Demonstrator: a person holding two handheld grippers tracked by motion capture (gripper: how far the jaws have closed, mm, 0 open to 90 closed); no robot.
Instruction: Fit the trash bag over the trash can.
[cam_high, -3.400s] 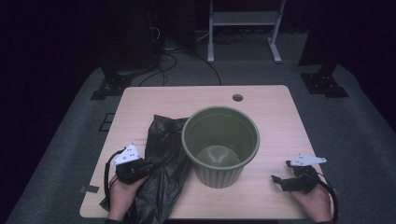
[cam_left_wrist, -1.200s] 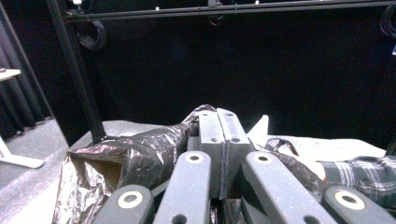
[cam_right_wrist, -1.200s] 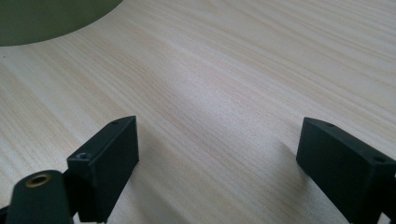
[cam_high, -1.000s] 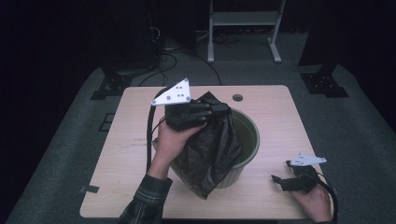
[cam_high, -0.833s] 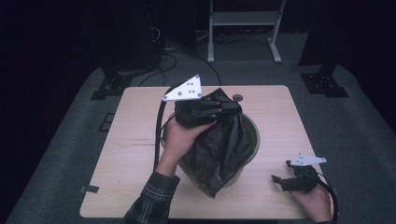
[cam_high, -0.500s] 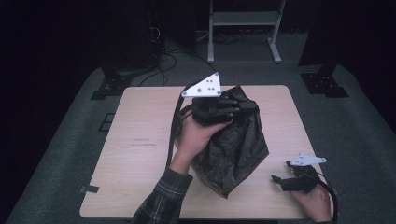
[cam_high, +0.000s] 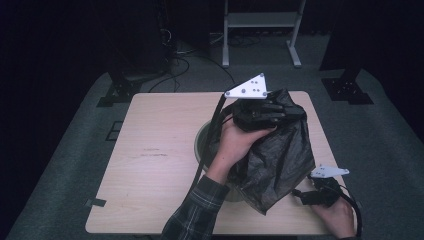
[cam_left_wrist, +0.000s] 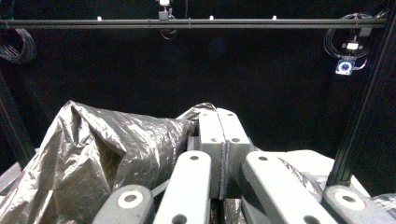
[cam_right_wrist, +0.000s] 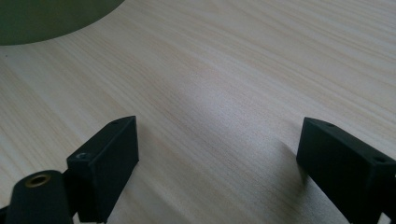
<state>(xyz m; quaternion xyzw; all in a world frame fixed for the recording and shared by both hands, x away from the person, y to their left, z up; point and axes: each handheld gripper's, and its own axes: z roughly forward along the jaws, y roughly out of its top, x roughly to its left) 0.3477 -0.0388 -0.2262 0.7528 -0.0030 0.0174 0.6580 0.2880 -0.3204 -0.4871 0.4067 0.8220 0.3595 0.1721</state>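
Black crinkled plastic bag hangs from the left gripper, held up above the wooden table. It drapes down over the round green plastic bin, and it covers most of this bin, so that only a part of the rim is visible at the left of the bag. The lower end of the bag reaches near the front edge of the table, just beside the right gripper.

In the left gripper view, the left gripper has its two pale pads pressed together, and a thin fold of the bag comes out at the top of them, so the jaws are pinching the plastic film. The rest of the bag spreads to the left of the jaws and under them.

The right gripper rests low at the front right corner of the table, in the person's right hand. In the right gripper view, its two black jaws stand spread wide over the bare wood of the table, and nothing is between them. The wall of the green bin is visible at the top left of this view, well apart from the jaws.
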